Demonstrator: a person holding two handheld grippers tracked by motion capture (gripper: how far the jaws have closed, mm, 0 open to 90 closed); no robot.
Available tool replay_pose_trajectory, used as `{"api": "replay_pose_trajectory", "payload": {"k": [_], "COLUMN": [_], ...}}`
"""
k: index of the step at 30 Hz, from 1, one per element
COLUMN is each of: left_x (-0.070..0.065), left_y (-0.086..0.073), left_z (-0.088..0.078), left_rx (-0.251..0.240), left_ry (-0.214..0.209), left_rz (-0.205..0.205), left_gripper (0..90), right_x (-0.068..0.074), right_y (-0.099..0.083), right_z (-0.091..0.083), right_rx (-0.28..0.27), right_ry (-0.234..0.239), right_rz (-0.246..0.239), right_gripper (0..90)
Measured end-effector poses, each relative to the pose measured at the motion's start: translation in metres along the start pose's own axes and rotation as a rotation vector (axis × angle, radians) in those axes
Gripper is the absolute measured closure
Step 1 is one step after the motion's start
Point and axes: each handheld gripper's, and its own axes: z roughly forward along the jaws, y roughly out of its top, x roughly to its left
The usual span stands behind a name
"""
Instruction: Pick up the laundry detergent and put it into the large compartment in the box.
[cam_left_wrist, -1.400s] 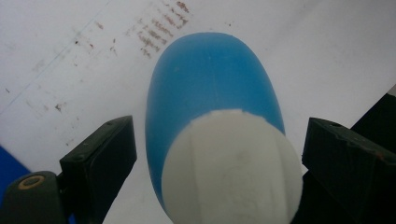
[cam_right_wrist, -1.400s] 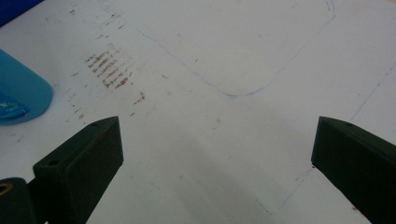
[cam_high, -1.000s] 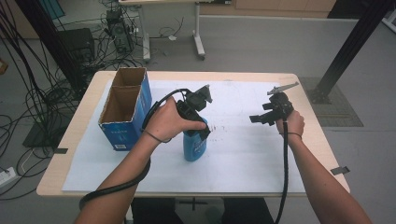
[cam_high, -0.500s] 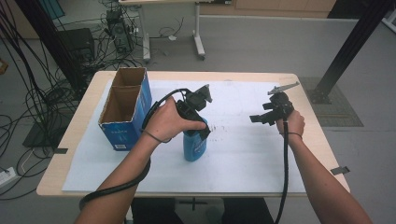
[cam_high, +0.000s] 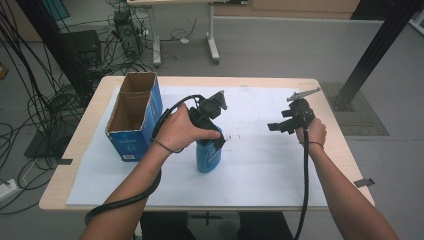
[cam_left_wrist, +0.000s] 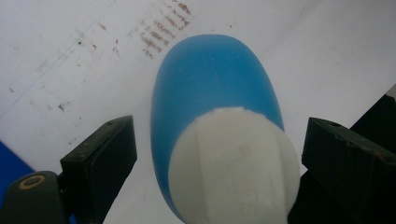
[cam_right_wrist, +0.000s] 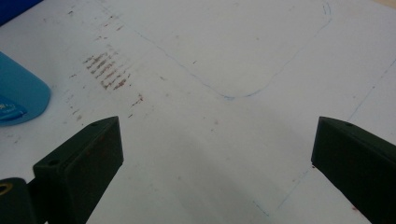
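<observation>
The blue bottle (cam_high: 208, 156) stands upright near the middle of the surface (cam_high: 280, 165), on the white sheet that covers it, just to the right of the open blue carton (cam_high: 131, 119). Its white cap (cam_left_wrist: 233, 163) sits between the jaws of the left claw (cam_high: 214, 131), which hangs straight over it. In the left gripper view both jaws stand wide, one on each side of the cap with a visible gap at either flank, so nothing is gripped yet.

The step in hand looks like taking the bottle by its top. To do it well, the left claw should be centred so both pads meet the cap at once; the cap appears a little nearer the right jaw, so a small shift would help avoid pushing the bottle sideways. Closing on the ridged cap rather than the smooth, rounded blue shoulder should give a surer hold. The bottle is tall and narrow at its foot, so a one-sided touch could tip it.

The right claw (cam_high: 284, 123) is held well apart to the right, above bare sheet, its jaws wide with nothing between them.

The carton's blue front carries pale print (cam_high: 128, 144), too small to read. A fragment of white lettering shows on the bottle's side in the right gripper view (cam_right_wrist: 9, 111), not legible. The cap's top seems embossed, but blur hides it.
</observation>
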Motion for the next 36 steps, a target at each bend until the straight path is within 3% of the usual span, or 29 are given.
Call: {"api": "replay_pose_trajectory", "payload": {"k": [36], "left_x": [0.0007], "left_y": [-0.0003], "left_z": [-0.0027], "left_rx": [-0.008], "left_ry": [-0.012], "left_rz": [-0.004], "left_gripper": [10.7], "right_x": [0.0007], "right_y": [0.0007], "right_z": [0.0003], "right_rx": [-0.001], "right_ry": [0.000], "right_rz": [-0.005], "right_gripper": [2.0]}}
